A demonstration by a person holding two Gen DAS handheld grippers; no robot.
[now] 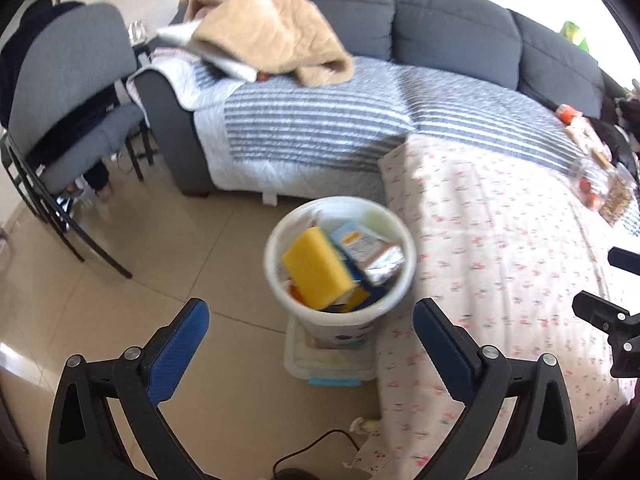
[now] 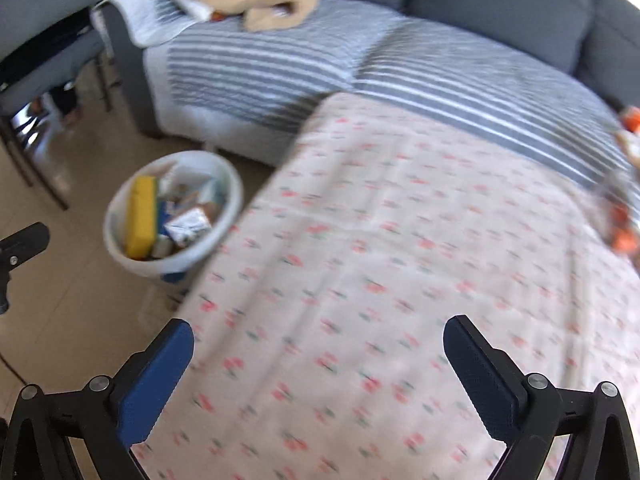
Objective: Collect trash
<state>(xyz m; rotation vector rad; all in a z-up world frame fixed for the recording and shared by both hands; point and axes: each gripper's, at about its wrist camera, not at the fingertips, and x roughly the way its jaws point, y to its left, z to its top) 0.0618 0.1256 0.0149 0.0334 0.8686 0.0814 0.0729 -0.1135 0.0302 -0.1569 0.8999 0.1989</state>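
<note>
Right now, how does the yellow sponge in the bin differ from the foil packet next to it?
The yellow sponge is a thick, smooth block standing tilted on edge; the foil packet is thin, crinkled and silvery, lying lower. The sponge looks larger. Both sit inside the white bin, untouched by either gripper.

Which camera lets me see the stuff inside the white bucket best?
The left wrist view. It looks almost straight down into the white bucket, so the yellow sponge and foil packet are fairly sharp. The right wrist view shows the bucket off to the left, blurred, with the sponge edge-on.
</note>
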